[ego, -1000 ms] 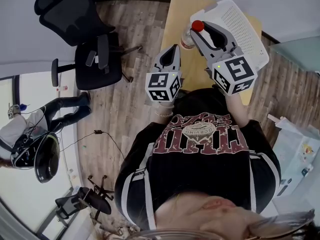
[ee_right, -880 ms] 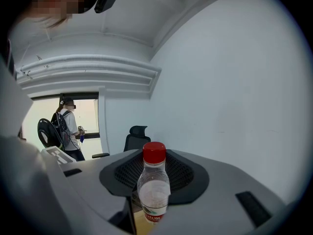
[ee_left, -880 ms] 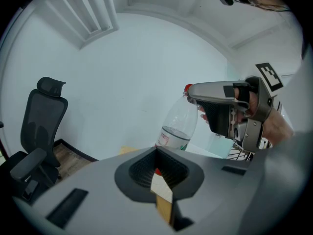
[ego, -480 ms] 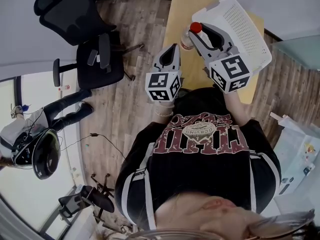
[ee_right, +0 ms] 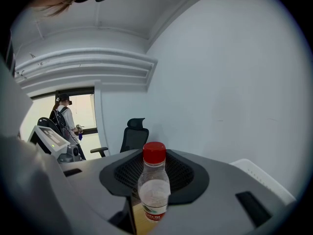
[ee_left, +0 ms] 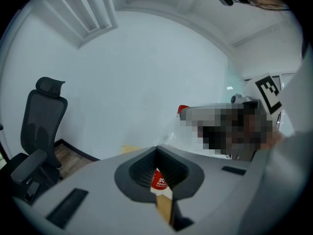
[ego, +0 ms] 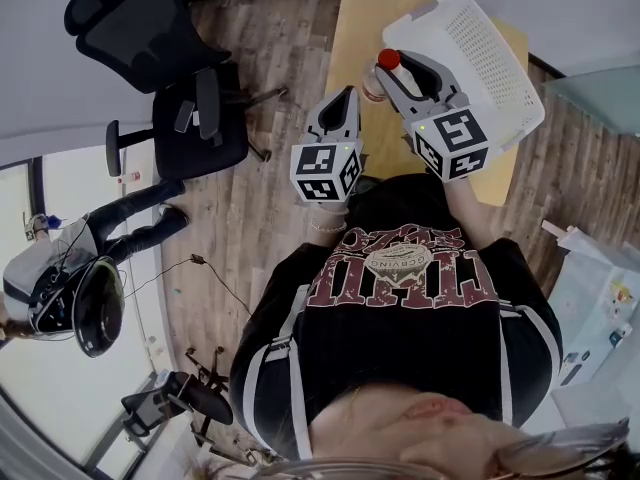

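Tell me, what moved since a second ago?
The right gripper, shut on the bottle, carried it a little to the left, nearer the left gripper. The bottle's red label now shows in the gap between the left gripper's jaws. The left gripper stayed where it was, the hold on the bottle is the same, and the white basket still sits on the table.

Both arms held out ahead of the chest, grippers side by side and pointing forward, left gripper (ego: 346,98) with jaws drawn together on nothing, right gripper (ego: 402,66) reaching slightly farther, jaws clamped on a bottle (ee_right: 154,190)
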A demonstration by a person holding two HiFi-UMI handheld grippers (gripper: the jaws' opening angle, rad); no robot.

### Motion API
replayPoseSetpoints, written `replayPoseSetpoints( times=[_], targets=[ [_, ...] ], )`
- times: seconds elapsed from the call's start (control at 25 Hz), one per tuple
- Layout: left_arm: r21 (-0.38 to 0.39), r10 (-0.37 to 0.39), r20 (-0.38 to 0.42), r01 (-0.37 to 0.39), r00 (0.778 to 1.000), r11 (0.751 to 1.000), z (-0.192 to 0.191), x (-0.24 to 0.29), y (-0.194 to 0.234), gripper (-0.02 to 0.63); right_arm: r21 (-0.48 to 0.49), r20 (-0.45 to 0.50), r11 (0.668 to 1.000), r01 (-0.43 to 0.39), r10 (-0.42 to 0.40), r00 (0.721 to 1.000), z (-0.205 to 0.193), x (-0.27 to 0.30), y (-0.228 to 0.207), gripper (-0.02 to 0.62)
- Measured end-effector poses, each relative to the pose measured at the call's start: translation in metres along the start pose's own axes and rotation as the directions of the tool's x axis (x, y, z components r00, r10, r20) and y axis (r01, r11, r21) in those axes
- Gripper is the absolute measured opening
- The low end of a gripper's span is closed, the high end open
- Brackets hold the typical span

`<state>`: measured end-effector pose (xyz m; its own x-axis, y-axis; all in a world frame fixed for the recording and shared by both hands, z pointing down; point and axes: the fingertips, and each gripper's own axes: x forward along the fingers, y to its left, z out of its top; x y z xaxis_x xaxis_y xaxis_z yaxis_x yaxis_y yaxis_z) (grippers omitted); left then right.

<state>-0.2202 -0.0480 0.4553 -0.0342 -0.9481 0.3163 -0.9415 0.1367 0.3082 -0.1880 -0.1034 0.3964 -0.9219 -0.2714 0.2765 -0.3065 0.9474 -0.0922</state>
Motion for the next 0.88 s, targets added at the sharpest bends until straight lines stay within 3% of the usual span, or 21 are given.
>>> replayPoseSetpoints(
  times=[0.88],
  targets=[
    [-0.004,0.002,-0.018,-0.003,1.000,1.000,-0.003,0.001,0.016,0.049,0.006,-0.083,1.000,0.000,0.001,0.997,-0.050,0.033,0.003,0.150]
  ],
)
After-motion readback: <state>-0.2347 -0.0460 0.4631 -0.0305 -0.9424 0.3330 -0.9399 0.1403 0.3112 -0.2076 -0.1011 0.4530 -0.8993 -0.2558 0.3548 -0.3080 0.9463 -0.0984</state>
